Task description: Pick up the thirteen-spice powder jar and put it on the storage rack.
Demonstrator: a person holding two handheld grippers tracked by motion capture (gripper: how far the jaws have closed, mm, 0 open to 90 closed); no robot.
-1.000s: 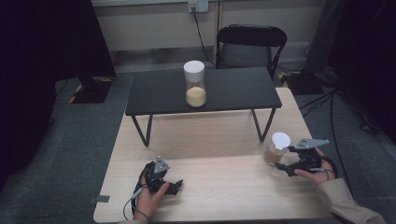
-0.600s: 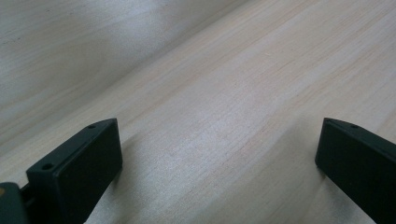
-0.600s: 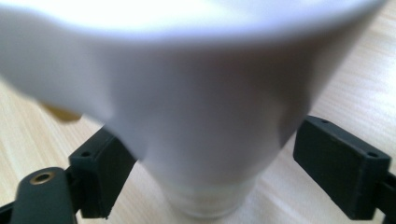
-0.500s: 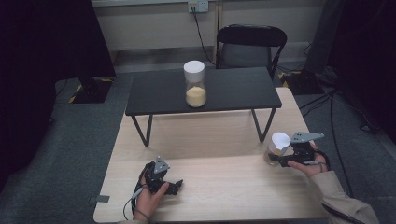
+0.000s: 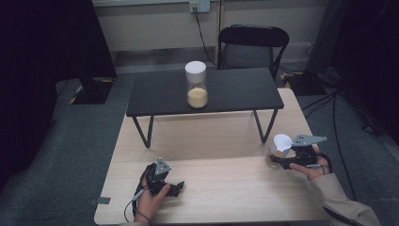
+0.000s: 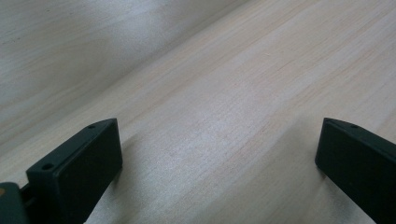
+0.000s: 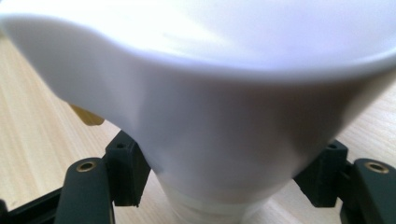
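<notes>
A white funnel (image 5: 282,141) sits in the mouth of a small glass jar (image 5: 273,159) holding something yellow, at the right of the wooden table (image 5: 226,136). My right gripper (image 5: 283,157) has just been closing and is now shut on the funnel's narrow lower part (image 7: 219,154), with one black jaw on each side. At the table's front left, my left gripper (image 5: 175,188) rests in a hand, open; bare wood lies between its jaws (image 6: 219,154). A tall clear jar (image 5: 196,84) with a white lid and yellow grain stands on the low black table (image 5: 235,94).
The low black table stands across the far half of the wooden one on thin legs (image 5: 263,125). A black chair (image 5: 251,44) is behind it. Cables (image 5: 339,103) run over the grey floor at the right.
The right gripper's jaws have closed onto the funnel. Both hands have stayed where they were, and the jars have not moved.
</notes>
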